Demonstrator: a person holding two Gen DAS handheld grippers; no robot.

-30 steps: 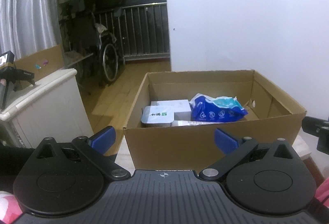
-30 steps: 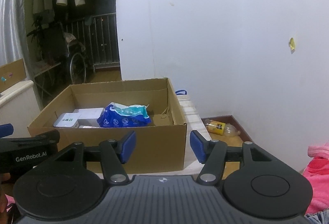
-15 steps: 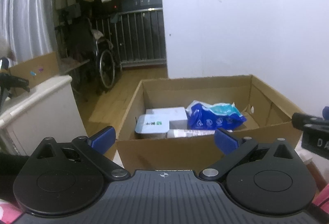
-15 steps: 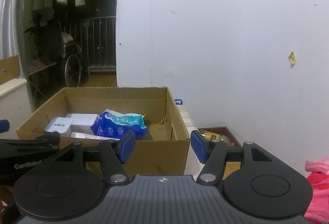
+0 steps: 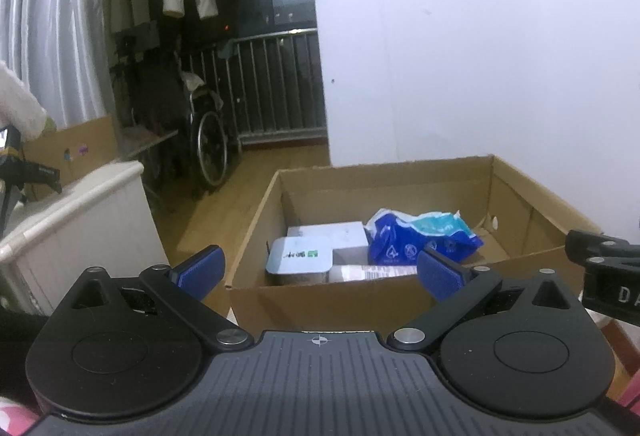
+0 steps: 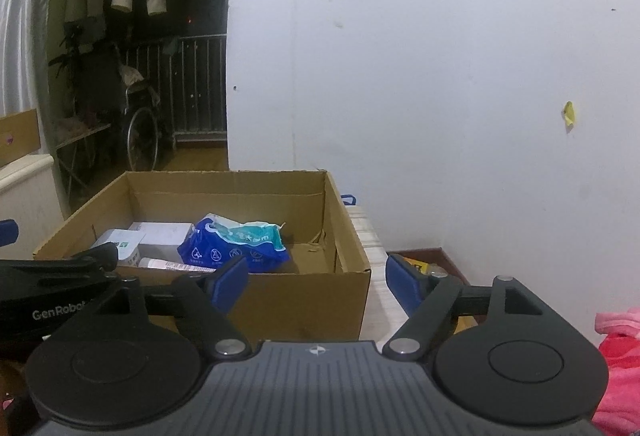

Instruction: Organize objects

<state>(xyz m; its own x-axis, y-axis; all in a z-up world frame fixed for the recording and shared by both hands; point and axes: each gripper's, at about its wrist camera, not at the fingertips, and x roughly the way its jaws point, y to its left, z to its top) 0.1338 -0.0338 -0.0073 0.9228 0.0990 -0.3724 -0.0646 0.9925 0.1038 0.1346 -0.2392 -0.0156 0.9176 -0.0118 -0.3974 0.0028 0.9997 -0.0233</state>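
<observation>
An open cardboard box [image 5: 328,302] stands in front of both grippers and also shows in the right wrist view [image 6: 304,304]. Inside lie a blue tissue pack [image 5: 420,238] [image 6: 234,246], a white box [image 5: 328,236] [image 6: 162,234], a white tub with a green label [image 5: 300,260] [image 6: 118,242] and a white tube [image 5: 372,272] [image 6: 176,266]. My left gripper [image 5: 318,272] is open and empty, just short of the box's near wall. My right gripper [image 6: 318,280] is open and empty, near the box's right front corner.
A white cabinet [image 5: 80,220] stands left of the box. A white wall [image 6: 440,75] rises behind it. A wheelchair [image 5: 208,147] and railing sit at the far back. A yellow bottle [image 6: 424,268] lies on the floor at right. Pink cloth [image 6: 618,356] lies at far right.
Both grippers have risen and tilted a little, so the box sits lower in each view and more of its inside shows. Both jaws stay open.
</observation>
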